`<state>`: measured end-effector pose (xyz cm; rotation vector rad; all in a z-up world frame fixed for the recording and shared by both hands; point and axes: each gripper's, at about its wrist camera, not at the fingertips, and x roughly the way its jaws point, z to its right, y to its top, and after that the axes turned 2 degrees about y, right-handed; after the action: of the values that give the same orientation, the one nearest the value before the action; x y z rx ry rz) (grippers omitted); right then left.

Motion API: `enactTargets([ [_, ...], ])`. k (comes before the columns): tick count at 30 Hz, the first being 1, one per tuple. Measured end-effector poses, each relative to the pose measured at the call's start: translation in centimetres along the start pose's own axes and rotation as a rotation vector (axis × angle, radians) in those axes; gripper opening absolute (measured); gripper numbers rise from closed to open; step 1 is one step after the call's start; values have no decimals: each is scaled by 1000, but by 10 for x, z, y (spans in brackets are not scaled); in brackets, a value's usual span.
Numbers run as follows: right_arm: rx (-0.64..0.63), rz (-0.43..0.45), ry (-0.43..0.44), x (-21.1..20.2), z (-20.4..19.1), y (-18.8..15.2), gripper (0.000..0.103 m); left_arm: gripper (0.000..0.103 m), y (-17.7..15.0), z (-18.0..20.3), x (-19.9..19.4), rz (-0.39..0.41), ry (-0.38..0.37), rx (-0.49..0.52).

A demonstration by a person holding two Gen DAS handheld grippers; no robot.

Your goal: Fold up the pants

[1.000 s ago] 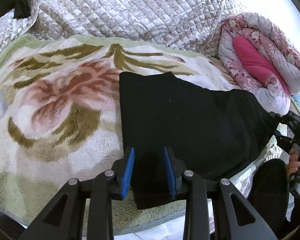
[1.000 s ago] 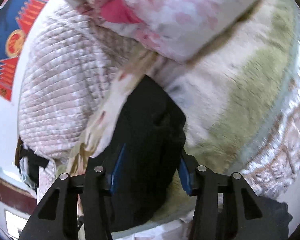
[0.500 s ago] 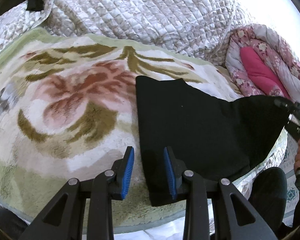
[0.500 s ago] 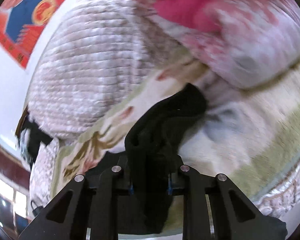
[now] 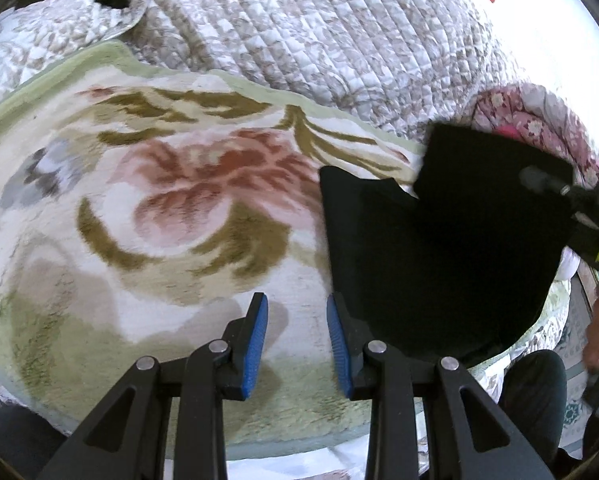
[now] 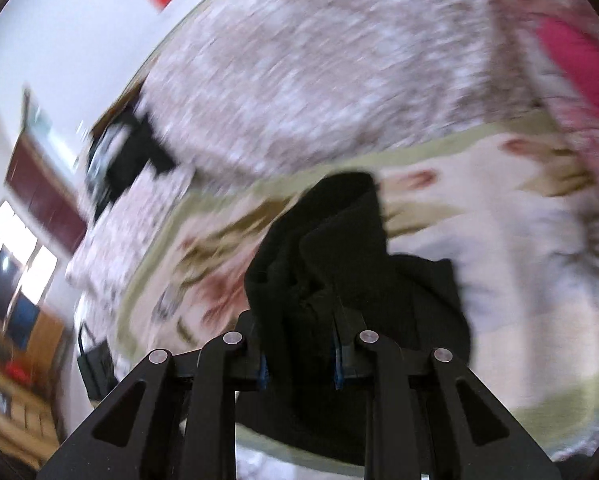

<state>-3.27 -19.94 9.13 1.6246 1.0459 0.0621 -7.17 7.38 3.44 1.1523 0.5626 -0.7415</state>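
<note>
Nearest, the left gripper [image 5: 296, 344] is held with its blue pads apart and nothing between them, above the flowered blanket [image 5: 179, 208]. Just beside it, the black pants [image 5: 439, 264] are spread on that blanket, one end lifted and clamped in the right gripper [image 6: 299, 360]. Beyond, a quilt [image 5: 319, 32] is piled.

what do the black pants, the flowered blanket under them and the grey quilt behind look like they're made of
Black pants: a soft matte knit or fleece, probably; they drape limply and show no sheen. Flowered blanket: plush pile, likely synthetic fleece, with a fuzzy nap that blurs the printed flower. Grey quilt: smooth woven cloth over padding, stitched in a diamond grid, faintly shiny.
</note>
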Motion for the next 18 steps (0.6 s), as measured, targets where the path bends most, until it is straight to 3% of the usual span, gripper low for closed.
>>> enactTargets([
  [3, -67, -128, 29, 49, -16, -25, 22, 33, -2, -11, -4, 4, 2, -30],
  [6, -128, -236, -11, 85, -21, -53, 22, 33, -3, -18, -7, 8, -1, -45],
  [12, -210, -214, -49, 83, -29, -61, 25, 34, -4, -24, -5, 11, -17, -58],
  [15, -245, -201, -41, 81, -32, -69, 38, 34, -5, -23, -3, 4, -21, -51],
  [17, -269, -212, -21, 76, -41, -74, 55, 34, -6, -22, -4, 6, -19, -47],
  [18, -284, -218, 3, 71, -46, -76, 57, 34, -6, -23, -5, 7, -17, -46],
])
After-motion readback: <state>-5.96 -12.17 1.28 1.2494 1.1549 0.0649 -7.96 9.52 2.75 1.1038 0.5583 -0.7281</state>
